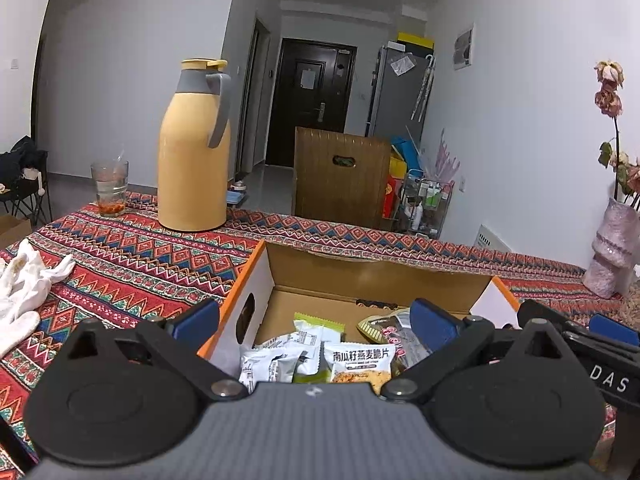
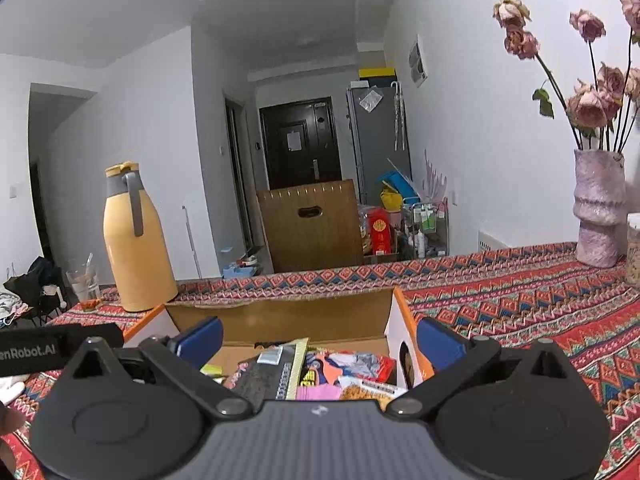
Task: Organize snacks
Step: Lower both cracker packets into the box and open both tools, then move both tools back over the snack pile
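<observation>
Cardboard is filling my lower view: the box (image 1: 376, 280), brown inside with white walls, orange edges and an oval hand-hole, is sitting on the table (image 1: 132, 248) near its front edge, under a zigzag-woven cloth. I am holding the left gripper (image 1: 316, 326) over it with both blue pads spread wide and nothing between them; the right gripper (image 2: 318, 338) is hanging over the same box, just as wide, also empty. The snacks (image 1: 320, 356) are lying loose inside the box. One orange-and-white packet (image 1: 362, 364) is showing the print 南瓜籽燕麦脆片; the small lettering on the grey sachets beside it is too fine for me to read. From the right view I am seeing a dark foil pack (image 2: 268, 376) and bright crinkled wrappers, partly cut off by the gripper body. "DAS" is showing on the other gripper's side in the left view, "enRobot.AI" in the right. A smooth yellow flask (image 1: 192, 148) with a grey handle is standing toward the far left corner, a glass (image 1: 110, 188) beside it. White gloves (image 1: 28, 284) are lying at the left edge, a rough pink vase (image 2: 598, 208) at the far right.
</observation>
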Demonstrator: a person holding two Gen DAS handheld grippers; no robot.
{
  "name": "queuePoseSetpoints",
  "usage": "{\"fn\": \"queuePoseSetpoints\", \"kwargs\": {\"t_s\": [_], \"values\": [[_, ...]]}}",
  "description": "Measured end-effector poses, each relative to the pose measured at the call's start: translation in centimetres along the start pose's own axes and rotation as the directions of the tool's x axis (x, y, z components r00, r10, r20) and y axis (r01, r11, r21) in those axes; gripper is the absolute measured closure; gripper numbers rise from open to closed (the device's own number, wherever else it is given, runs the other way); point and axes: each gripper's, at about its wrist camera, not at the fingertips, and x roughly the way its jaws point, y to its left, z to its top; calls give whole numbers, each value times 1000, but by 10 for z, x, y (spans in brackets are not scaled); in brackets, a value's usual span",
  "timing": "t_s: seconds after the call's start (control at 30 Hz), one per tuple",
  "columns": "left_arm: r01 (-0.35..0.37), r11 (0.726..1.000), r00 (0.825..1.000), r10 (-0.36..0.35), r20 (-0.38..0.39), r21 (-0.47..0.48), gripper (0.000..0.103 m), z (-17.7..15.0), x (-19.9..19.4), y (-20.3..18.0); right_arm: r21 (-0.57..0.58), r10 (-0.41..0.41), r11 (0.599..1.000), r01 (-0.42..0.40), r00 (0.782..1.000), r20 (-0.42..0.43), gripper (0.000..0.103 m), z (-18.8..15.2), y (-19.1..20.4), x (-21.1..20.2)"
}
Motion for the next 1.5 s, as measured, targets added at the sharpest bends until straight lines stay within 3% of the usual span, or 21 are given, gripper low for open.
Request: {"fn": "queuePoseSetpoints", "kwargs": {"t_s": [0.33,0.7,1.0,1.2,1.5], "values": [[29,999,1000,-29,-1,35,0,2,-35,-1,-8,14,1000,-14,1000,10,0,2,3,-38],[44,997,997,-39,-67,67,0,-35,-64,17,-22,7,1000,-8,998,-62,0,-31,2,-78],[43,996,990,-33,-135,75,0,-69,-66,37,-8,2,1000,-3,990,-143,0,-62,-4,-95],[43,997,990,-34,-134,67,0,-88,-58,44,7,-18,1000,20,981,-195,0,-80,-11,-98],[66,997,986,-61,-154,32,0,-92,-52,51,-14,-69,998,67,971,-228,0,-90,-27,-103]]}}
